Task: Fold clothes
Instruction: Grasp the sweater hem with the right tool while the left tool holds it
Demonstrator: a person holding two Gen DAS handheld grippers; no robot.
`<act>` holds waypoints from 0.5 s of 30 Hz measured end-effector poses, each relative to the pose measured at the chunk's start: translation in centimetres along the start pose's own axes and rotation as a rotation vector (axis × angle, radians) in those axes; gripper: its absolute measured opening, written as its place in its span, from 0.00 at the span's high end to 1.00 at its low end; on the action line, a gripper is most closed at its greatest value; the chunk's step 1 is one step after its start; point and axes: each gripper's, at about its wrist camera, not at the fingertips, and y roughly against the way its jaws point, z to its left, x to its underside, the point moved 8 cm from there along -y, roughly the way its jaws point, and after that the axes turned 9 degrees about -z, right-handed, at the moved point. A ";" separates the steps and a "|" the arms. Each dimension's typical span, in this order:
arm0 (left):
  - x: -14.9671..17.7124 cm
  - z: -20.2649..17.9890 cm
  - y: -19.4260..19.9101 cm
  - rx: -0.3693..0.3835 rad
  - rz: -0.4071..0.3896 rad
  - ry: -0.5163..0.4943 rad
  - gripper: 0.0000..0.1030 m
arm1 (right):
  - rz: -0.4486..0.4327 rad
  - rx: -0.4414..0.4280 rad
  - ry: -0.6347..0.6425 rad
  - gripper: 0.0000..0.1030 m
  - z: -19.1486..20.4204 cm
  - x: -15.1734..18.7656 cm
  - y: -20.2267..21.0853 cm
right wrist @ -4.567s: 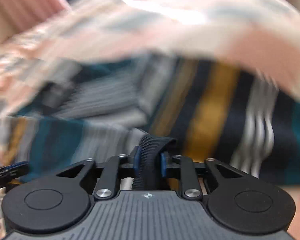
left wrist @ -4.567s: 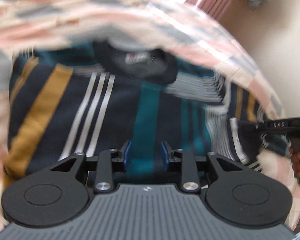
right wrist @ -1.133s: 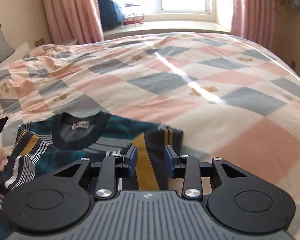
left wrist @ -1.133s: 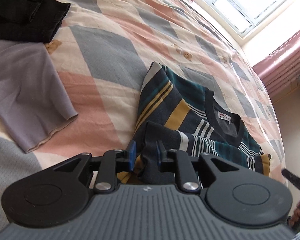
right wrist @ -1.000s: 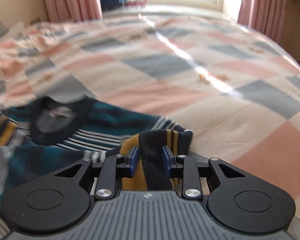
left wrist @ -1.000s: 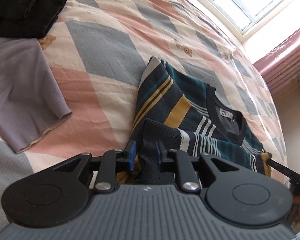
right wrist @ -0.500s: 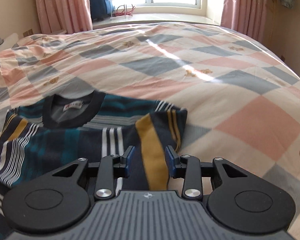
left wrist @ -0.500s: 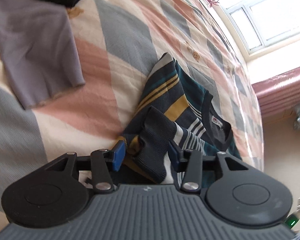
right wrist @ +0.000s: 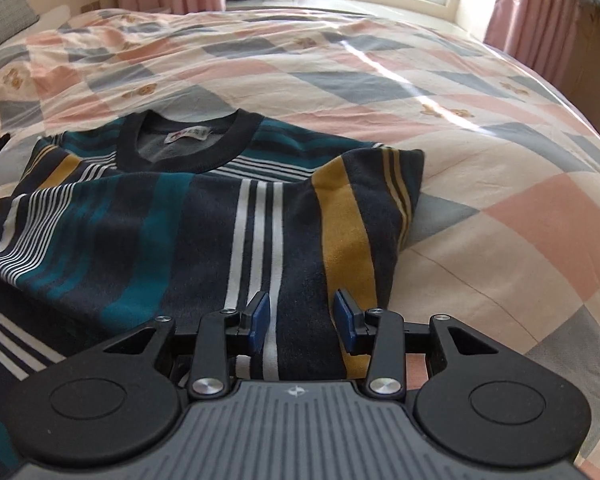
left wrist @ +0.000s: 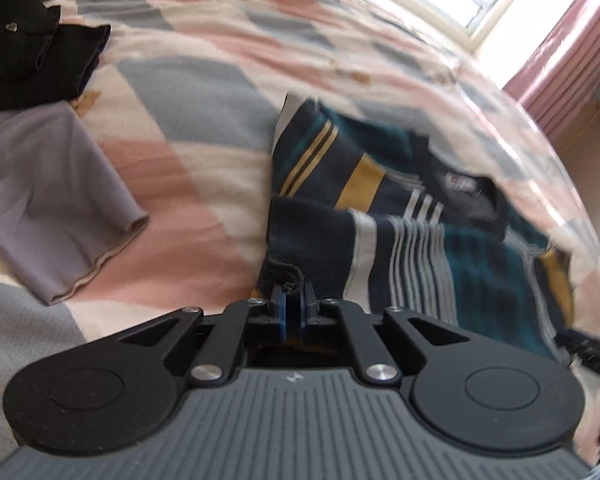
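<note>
Between my left gripper's [left wrist: 292, 310] narrow jaws sits the striped sweater's [right wrist: 204, 216] dark hem; my right gripper [right wrist: 302, 322] gapes wide above it.

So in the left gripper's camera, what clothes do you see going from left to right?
Black garment → lilac-grey garment → striped sweater, whose dark hem is pinched in the left gripper.
</note>
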 end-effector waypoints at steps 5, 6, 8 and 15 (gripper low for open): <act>-0.9 -1.1 1.8 -0.013 -0.014 -0.091 0.92 | -0.041 0.021 0.006 0.57 -0.3 -1.4 0.8; -1.6 -0.9 2.5 -0.015 -0.044 -0.080 0.92 | -0.062 0.023 -0.007 0.57 -0.4 -2.0 1.1; -3.2 -0.4 3.4 -0.019 -0.111 -0.050 0.92 | -0.098 0.022 -0.008 0.57 -0.3 -3.1 0.8; -2.4 -1.7 -2.7 0.044 0.022 -0.124 0.92 | 0.023 0.011 -0.016 0.61 -0.7 -2.5 -5.4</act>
